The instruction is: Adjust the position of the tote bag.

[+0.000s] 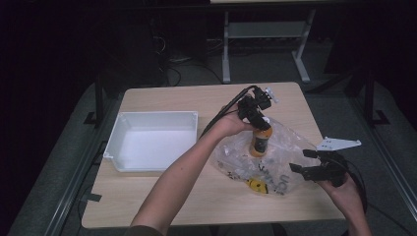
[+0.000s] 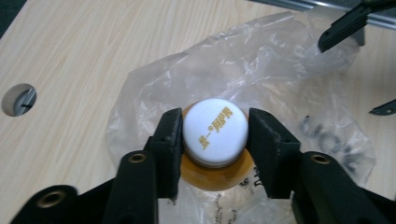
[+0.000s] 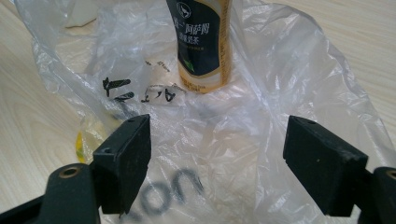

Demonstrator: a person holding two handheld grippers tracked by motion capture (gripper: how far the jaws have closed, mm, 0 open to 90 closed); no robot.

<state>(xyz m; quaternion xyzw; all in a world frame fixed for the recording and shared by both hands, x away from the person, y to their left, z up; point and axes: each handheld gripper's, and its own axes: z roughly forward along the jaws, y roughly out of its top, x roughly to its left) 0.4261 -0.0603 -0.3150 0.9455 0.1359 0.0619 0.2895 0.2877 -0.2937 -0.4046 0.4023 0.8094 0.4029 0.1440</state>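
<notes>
Gripping the white cap (image 2: 215, 131) of the orange drink bottle (image 1: 259, 141) with the left claw (image 2: 215, 154), both pads snug on its sides. Bottle standing upright inside the clear plastic bag (image 1: 275, 157) on the table (image 1: 162, 196). Right claw (image 3: 217, 161) spread wide, hovering at the bag's edge, pinching nothing. Done: bottle caught. Left: probably lifting it out, maybe into the empty white tray (image 1: 152, 140).

An orange bottle (image 1: 259, 142) with a white cap (image 2: 215, 129) stands upright inside a clear plastic bag (image 1: 282, 147). The crumpled bag lies on the table's right side.
</notes>
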